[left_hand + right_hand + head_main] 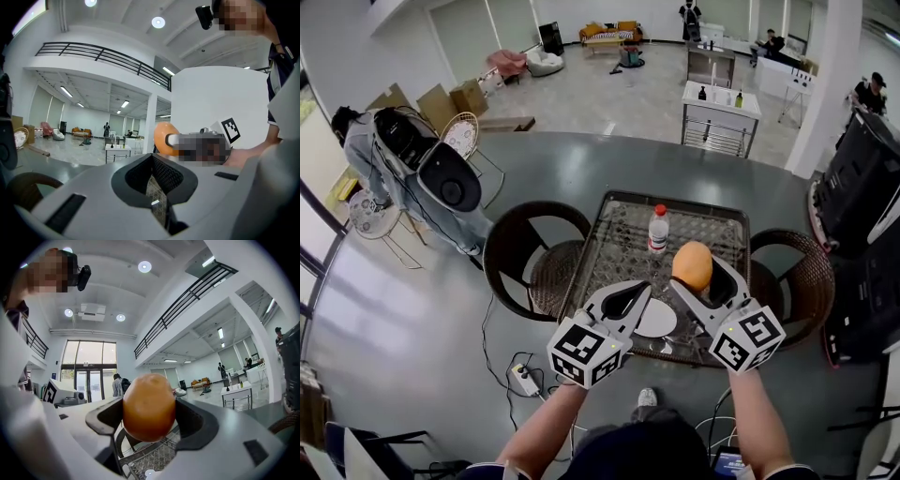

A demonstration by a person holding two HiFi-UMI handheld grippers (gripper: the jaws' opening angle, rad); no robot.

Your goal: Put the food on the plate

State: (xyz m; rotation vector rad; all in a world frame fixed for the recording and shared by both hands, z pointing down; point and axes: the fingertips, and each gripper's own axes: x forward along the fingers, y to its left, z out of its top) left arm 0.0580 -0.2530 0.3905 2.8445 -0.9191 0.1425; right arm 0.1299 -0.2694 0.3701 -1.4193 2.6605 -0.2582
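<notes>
An orange, egg-shaped piece of food point(692, 262) sits between the jaws of my right gripper point(697, 274), which is shut on it and holds it up above the glass table point(619, 234). In the right gripper view the food point(149, 399) fills the gap between both pads of the right gripper point(150, 416). A white plate point(662, 322) lies on the table's near side, partly hidden under both grippers. My left gripper point(626, 300) hangs over the plate's left part, jaws together with nothing in them. From the left gripper point(152, 169) the food point(161, 137) shows beyond its tips.
A clear water bottle point(657, 230) with a red cap stands on the table behind the food. Dark wicker chairs flank the table at the left point(530, 253) and right point(795, 274). A power strip point(525, 379) lies on the floor at the near left.
</notes>
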